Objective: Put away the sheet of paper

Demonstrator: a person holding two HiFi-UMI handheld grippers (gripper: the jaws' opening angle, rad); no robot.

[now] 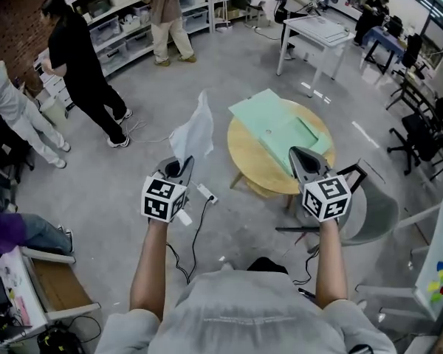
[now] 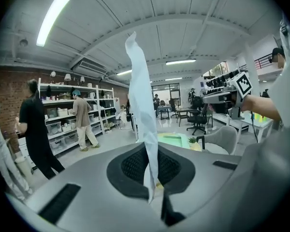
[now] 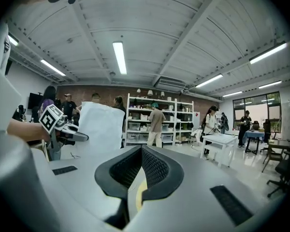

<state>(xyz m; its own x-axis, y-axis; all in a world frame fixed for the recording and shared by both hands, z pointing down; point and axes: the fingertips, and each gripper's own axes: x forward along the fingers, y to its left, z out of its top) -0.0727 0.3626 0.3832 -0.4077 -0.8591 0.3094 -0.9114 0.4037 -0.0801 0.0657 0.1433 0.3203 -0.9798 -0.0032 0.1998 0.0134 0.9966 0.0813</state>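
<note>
**Paper held in the left gripper, beside the round surface**

The left gripper (image 1: 183,162) has its fingers (image 2: 130,166) closed on the lower edge of the sheet of paper (image 1: 194,133). In the left gripper view the white sheet stands up between the two dark pads, and it bends a little at the top. In the head view the sheet is to the left of the round wooden surface (image 1: 251,161), above the grey floor and not over the wood.

The right gripper (image 1: 300,153) points over the near edge of the same round surface. Its fingers (image 3: 154,168) are together at the tip, and nothing is between them.

A light green folder (image 1: 277,124) lies flat on the round surface and covers its far half; one corner goes out over the far left edge. A grey chair (image 1: 373,212) stands just to the right of the surface. On the floor to the left of the surface, under the left gripper, lies a white power strip (image 1: 205,192) with a dark cable.
</note>
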